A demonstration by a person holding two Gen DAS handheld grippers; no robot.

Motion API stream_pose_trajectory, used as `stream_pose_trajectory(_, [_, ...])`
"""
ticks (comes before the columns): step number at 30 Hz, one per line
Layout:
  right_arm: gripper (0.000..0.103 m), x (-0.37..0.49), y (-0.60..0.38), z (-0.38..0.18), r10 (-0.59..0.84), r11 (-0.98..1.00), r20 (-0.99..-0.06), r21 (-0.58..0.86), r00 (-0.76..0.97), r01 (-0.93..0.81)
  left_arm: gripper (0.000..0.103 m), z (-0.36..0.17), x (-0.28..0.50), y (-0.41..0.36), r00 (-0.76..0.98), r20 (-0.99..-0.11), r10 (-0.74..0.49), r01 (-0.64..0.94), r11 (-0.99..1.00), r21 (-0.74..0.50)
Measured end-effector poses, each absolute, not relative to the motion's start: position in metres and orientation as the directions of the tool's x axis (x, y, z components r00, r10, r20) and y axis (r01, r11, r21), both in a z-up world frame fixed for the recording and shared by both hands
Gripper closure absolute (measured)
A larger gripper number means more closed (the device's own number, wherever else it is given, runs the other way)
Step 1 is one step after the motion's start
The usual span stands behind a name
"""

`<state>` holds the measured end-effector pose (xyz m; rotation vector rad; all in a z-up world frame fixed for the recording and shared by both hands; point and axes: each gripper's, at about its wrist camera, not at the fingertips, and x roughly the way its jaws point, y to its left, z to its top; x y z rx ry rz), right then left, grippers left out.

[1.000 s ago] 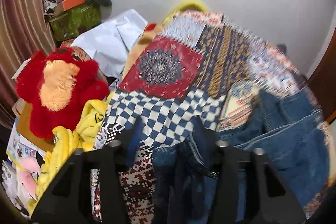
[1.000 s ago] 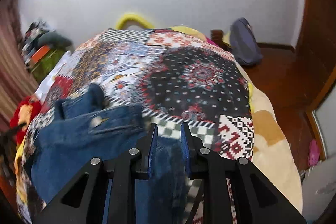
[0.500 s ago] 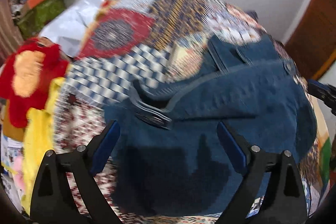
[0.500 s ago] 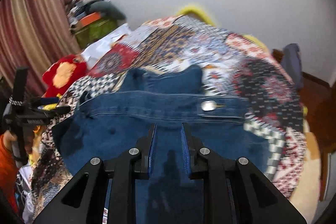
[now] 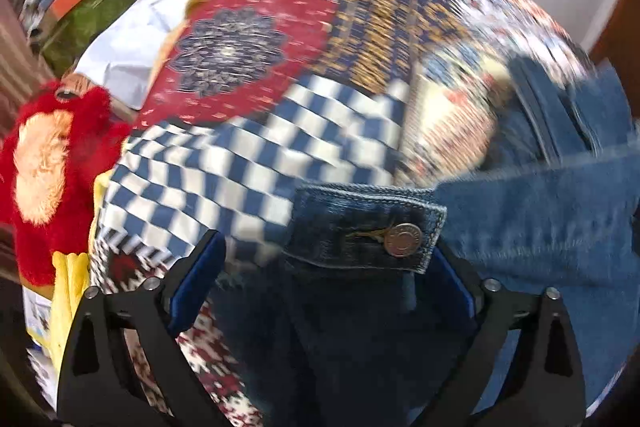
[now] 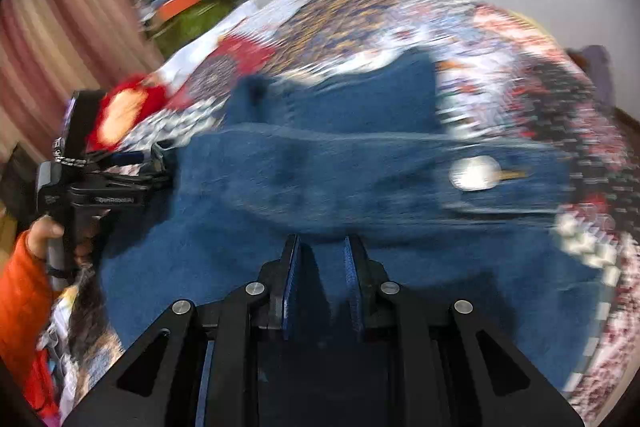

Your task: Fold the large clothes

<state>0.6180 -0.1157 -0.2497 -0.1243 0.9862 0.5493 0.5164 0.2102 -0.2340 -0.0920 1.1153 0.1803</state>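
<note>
Blue jeans lie spread on a patchwork bedspread. In the left wrist view the waistband tab with a metal button lies between the fingers of my left gripper, whose jaws stand wide apart around the denim. My right gripper has its jaws close together on a fold of the jeans. The left gripper also shows in the right wrist view, at the jeans' left edge, held by a hand in an orange sleeve.
A red plush toy and yellow cloth lie left of the bed. A green bag and white sheet sit at the back left. A striped curtain hangs left. White wall behind.
The left gripper let go of the jeans and opened wide, then moved down to the waistband button. The right gripper stayed shut on the denim while the jeans were spread across the bed.
</note>
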Motion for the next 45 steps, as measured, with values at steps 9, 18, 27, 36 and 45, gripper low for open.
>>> stream_pose_trajectory(9, [0.085,0.614,-0.157,-0.244,0.348,0.899,-0.847,0.180,0.403,-0.399,0.004,-0.189,0.495,0.208,0.500,-0.850,0.162,-0.228,0.972,0.051])
stream_pose_trajectory(18, [0.085,0.542,-0.104,-0.202,0.461,0.781,-0.793,0.148,0.400,-0.606,0.003,-0.154,0.436,0.141,0.602,-0.794,0.089,-0.031,0.996,0.088])
stream_pose_trajectory(27, [0.085,0.523,-0.058,-0.251,0.300,0.733,-0.897,-0.001,0.325,-0.680,0.003,-0.207,0.422,0.114,0.488,-0.873,-0.004,0.008,1.000,-0.001])
stream_pose_trajectory(36, [0.086,0.512,-0.091,-0.264,0.331,0.739,-0.886,0.030,0.324,-0.673,0.002,-0.236,0.400,0.134,0.453,-0.890,0.045,-0.086,0.996,0.007])
stream_pose_trajectory(45, [0.085,0.511,-0.124,-0.259,0.199,0.791,-0.897,-0.091,0.396,-0.605,0.002,-0.233,0.367,0.149,0.446,-0.888,0.115,-0.107,0.991,0.074])
